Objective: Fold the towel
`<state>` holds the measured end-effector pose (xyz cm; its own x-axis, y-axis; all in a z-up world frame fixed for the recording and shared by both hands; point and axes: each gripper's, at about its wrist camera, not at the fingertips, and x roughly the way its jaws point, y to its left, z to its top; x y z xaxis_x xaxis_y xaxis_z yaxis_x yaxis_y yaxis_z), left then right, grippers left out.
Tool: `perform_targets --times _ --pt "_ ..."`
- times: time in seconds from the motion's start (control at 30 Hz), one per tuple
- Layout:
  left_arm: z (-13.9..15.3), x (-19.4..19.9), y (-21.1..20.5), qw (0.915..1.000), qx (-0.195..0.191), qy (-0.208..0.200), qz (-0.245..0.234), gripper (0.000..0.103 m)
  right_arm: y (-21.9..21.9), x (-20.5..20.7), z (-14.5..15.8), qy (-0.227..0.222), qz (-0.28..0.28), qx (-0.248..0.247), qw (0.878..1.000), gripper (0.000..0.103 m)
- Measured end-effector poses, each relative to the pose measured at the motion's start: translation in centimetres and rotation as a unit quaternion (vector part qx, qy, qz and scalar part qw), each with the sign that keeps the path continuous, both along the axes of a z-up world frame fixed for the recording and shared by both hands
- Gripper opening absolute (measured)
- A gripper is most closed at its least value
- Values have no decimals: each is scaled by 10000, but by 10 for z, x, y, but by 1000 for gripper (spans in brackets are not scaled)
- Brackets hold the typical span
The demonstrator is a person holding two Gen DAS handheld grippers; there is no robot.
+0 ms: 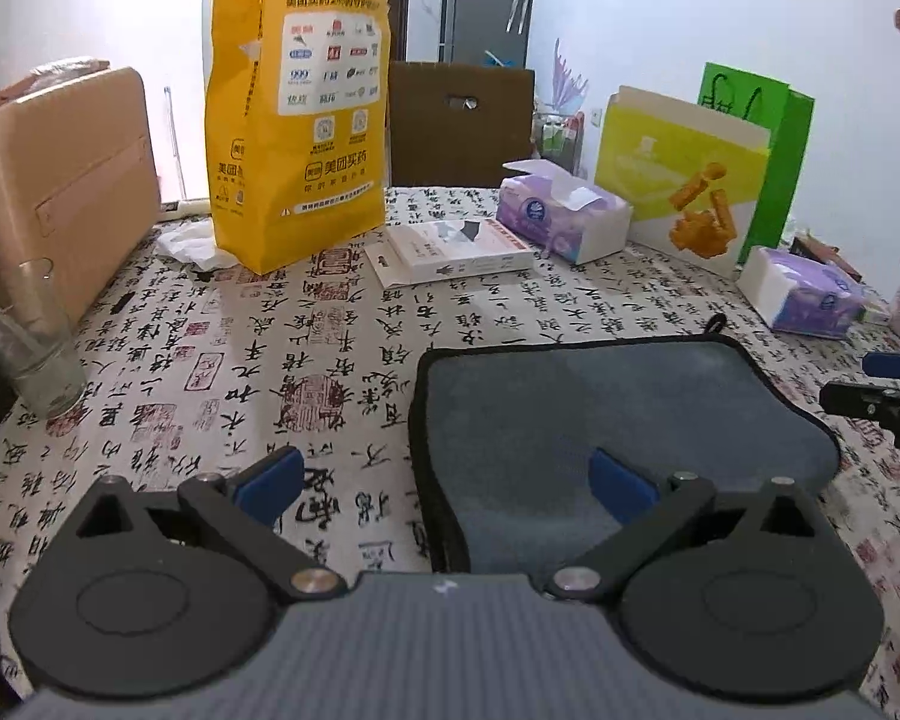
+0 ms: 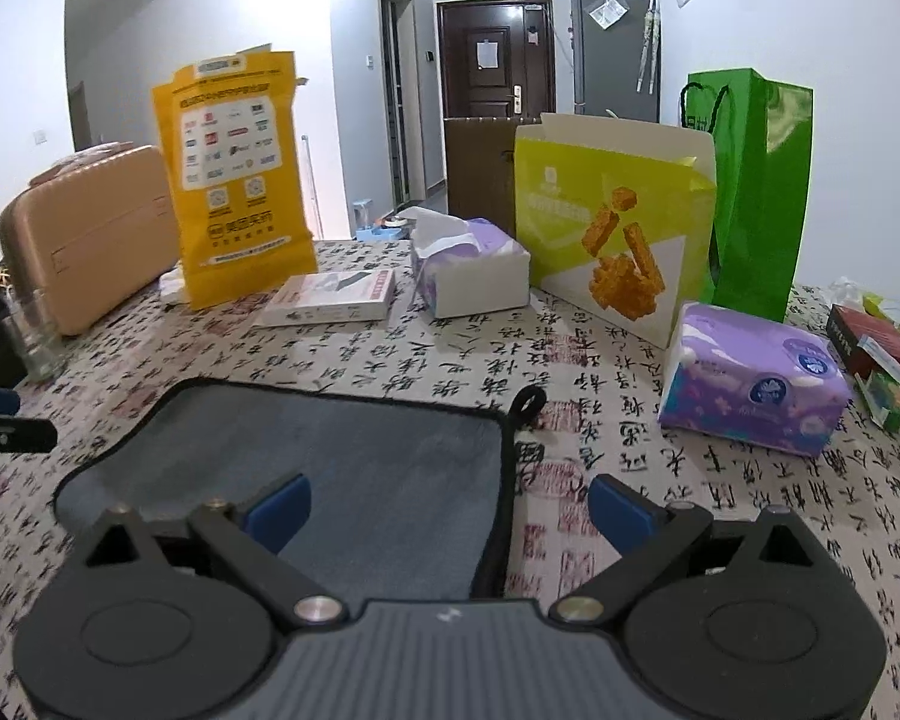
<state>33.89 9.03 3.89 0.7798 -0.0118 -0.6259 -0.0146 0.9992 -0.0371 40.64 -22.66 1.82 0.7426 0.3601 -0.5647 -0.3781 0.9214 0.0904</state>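
1. Towel (image 1: 606, 402) lay flat on the tablecloth (image 1: 330, 360), grey with black trim.
2. Left gripper (image 1: 447, 480) hovered open over its left edge.
3. Right gripper (image 2: 450, 507) hovered open over its right edge.

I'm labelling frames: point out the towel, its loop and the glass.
towel (image 2: 342, 456): right wrist view, grey middle.
loop (image 2: 531, 401): right wrist view, black ring.
glass (image 1: 39, 339): left wrist view, clear side wall.

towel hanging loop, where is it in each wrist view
Left wrist: the black hanging loop sits right of centre, at the far right corner of the grey towel.
Right wrist: the loop sits near centre, at the towel's far right corner.
Shared landmark: the yellow paper bag standing at the back left.
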Motion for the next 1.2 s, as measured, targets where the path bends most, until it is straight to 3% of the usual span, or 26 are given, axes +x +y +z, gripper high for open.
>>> perform_targets --times 1.2 --pt "18 -144 -28 9990 15 -415 -166 103 -16 -152 29 -560 85 170 9982 100"
